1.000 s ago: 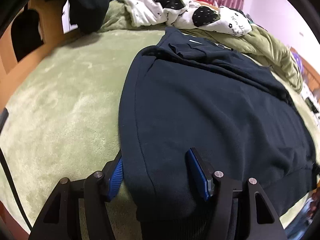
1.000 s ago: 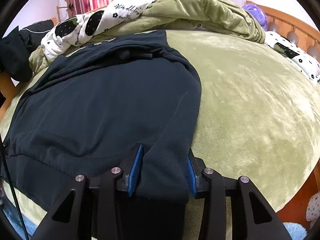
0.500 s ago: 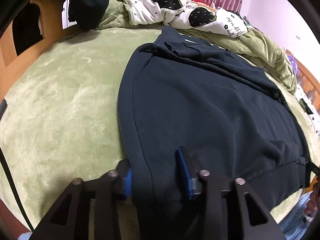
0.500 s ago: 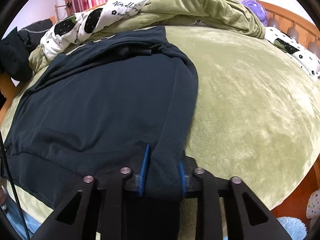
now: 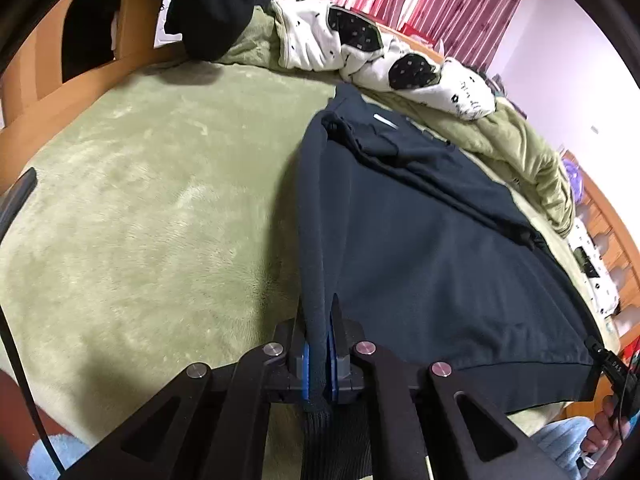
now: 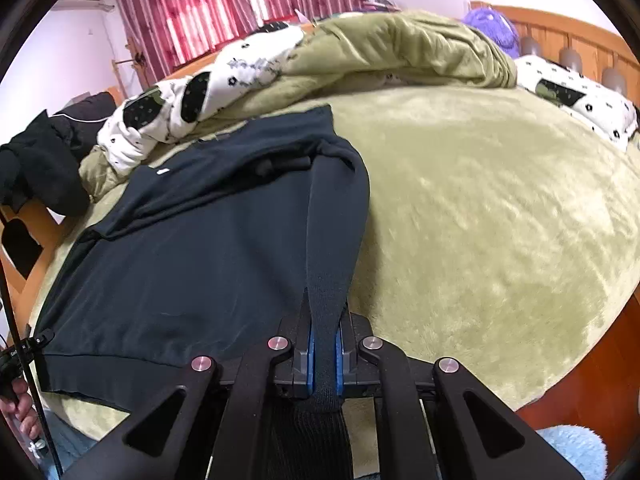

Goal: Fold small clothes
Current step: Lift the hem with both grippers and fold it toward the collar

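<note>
A dark navy sweatshirt lies spread flat on a green plush bed cover, its neck end toward the far side. My left gripper is shut on the sweatshirt's near left hem corner, the cloth pinched into a ridge between the blue pads. In the right wrist view the same sweatshirt lies to the left, and my right gripper is shut on its near right hem corner, with the ribbed hem bunched between the pads.
A white and black patterned quilt and a bunched green blanket lie at the far side of the bed. Dark clothes hang on the wooden bed frame. A patterned pillow lies by the headboard.
Both grippers have closed from open onto the sweatshirt's near hem corners. The pinched edges now rise slightly off the bed.
</note>
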{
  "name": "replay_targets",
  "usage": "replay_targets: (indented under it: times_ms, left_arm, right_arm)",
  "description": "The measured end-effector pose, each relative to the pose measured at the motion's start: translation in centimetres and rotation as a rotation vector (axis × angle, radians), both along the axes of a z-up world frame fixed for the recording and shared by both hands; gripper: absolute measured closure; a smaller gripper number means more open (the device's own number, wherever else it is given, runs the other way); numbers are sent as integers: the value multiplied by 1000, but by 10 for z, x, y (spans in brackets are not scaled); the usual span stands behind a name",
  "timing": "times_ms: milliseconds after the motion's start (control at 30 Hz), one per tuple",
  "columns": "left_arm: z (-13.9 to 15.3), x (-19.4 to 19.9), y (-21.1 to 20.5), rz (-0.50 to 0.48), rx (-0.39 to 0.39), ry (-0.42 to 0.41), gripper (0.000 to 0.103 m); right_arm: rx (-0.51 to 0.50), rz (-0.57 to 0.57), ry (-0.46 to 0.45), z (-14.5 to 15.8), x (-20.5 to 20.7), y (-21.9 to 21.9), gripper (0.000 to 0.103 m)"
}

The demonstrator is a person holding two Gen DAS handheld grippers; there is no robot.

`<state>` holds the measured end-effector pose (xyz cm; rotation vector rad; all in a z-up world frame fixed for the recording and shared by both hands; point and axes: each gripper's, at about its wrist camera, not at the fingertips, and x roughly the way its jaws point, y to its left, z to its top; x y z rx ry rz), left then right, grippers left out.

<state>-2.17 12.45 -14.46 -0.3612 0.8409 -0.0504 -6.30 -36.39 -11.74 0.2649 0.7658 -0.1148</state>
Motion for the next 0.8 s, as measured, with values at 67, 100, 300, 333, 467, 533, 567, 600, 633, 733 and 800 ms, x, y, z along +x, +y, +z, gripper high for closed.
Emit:
replay_targets:
  times_ms: [67,100,300,333,467,533,567,600,633,733,800]
  left_arm:
    - [8,-6,2,8,-9,-12,96]
    - [13,-11,3,7,-10,-26,96]
    - [35,-39,5,-4,-1,-77,96]
    - [39,-45,6,-6,-2,-84,96]
    - [57,-69,8,-17,16,-127,96]
    - [65,-73,8,-15,17,-134,96]
    - [69,-73,7,-15,18,-135,96]
    - [73,-73,5,-13,19,-135,96]
    - [76,-71,4,-11,23,-135,96]
    - [90,-59,2,5,22,-137,96]
    - [100,-48,2,16,6,-138,96]
  right_arm:
    - [-5,5,-16,7,-8,3,96]
    - [-5,11,-26,11,-13,4,96]
    - [14,18,-71,31,-47,-2,96]
    - [17,17,-78,34,-52,-3,96]
    - [26,24,-123,47,-79,-3,96]
    - [11,31,-135,52,-86,0,97]
    - [6,34,-144,55,-89,1,97]
    - [6,37,-149,58,-88,1,97]
    - [7,36,-156,63,-87,1,97]
    - [25,33,-173,74,-80,-3,97]
    - [33,24,-183,81,-73,-5,97]
